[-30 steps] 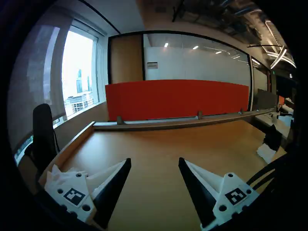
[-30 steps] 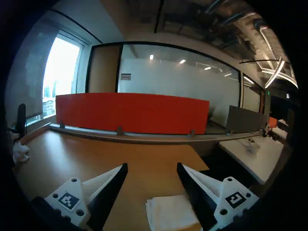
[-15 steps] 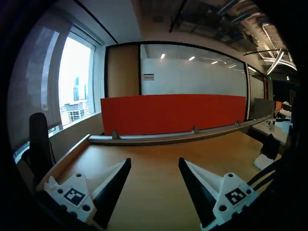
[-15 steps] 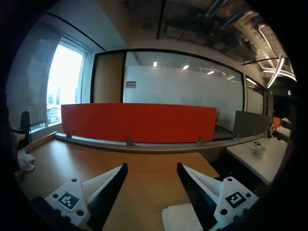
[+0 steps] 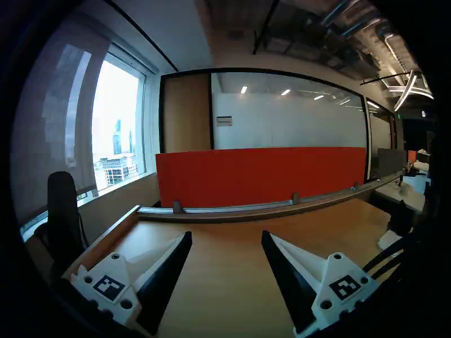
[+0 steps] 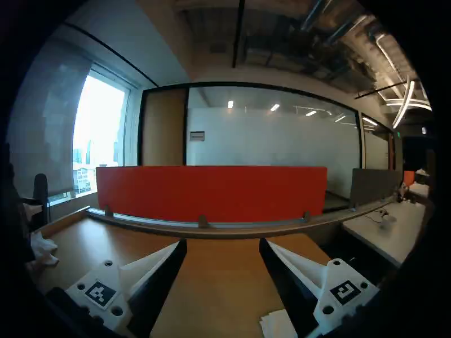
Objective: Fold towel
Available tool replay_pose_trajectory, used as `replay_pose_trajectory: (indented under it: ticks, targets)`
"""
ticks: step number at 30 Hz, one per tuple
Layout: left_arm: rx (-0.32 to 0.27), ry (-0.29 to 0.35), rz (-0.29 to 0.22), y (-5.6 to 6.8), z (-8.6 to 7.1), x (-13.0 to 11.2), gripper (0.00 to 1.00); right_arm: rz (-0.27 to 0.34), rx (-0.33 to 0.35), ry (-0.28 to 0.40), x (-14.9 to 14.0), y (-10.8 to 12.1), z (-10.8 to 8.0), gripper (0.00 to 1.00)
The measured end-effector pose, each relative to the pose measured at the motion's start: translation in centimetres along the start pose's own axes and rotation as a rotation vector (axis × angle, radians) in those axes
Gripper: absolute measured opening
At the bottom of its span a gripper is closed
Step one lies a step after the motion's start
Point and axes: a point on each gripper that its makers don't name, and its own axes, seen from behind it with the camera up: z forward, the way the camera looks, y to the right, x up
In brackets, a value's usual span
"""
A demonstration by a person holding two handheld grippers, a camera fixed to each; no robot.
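**Change since one second ago.** In the right gripper view, the folded towel previously lay as a broad white stack between the finger bases. Now a single corner of it shows at the lower edge of the view, just inside the right-hand finger. The red partition sits lower in both views than before, and more ceiling is exposed. This is consistent with both grippers having tipped upward and away from the desk.

**Left gripper**. The fingers stand well apart with nothing between them. They are held above bare wooden desk surface and face the partition. A window and a dark chair back are at the left. A small white patch shows at the far right edge; what it is cannot be determined.

**Right gripper**. The fingers are likewise spread wide and hold nothing. Neither finger touches the towel.

**Towel.** It is white and lies flat on the desk below the right gripper. The visible part shows stacked layered edges, consistent with a folded state. The remainder is cut off by the lower edge of the view.

**Other.** A crumpled white item sits at the far left of the right gripper view; what it is cannot be determined.
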Motion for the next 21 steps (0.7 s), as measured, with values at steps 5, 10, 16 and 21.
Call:
replay_pose_trajectory:
  ticks: [5, 10, 16, 21]
  targets:
    - [0.014, 0.021, -0.014, -0.6, 0.1, 0.6, 0.91, 0.007, 0.012, 0.011, 0.5, -1.7, 0.6, 1.0]
    - [0.023, 0.022, -0.019, -1.0, 0.2, 0.5, 0.91, -0.005, 0.007, 0.011, 0.9, -2.2, 0.7, 0.99]
    - [0.028, 0.015, -0.037, -0.9, 0.4, 0.3, 0.91, -0.018, 0.003, 0.018, 2.3, -3.0, 0.5, 0.99]
    - [0.033, 0.021, -0.061, -1.0, 0.4, 0.0, 0.91, -0.015, 0.003, 0.018, 2.9, -3.2, 0.4, 0.99]
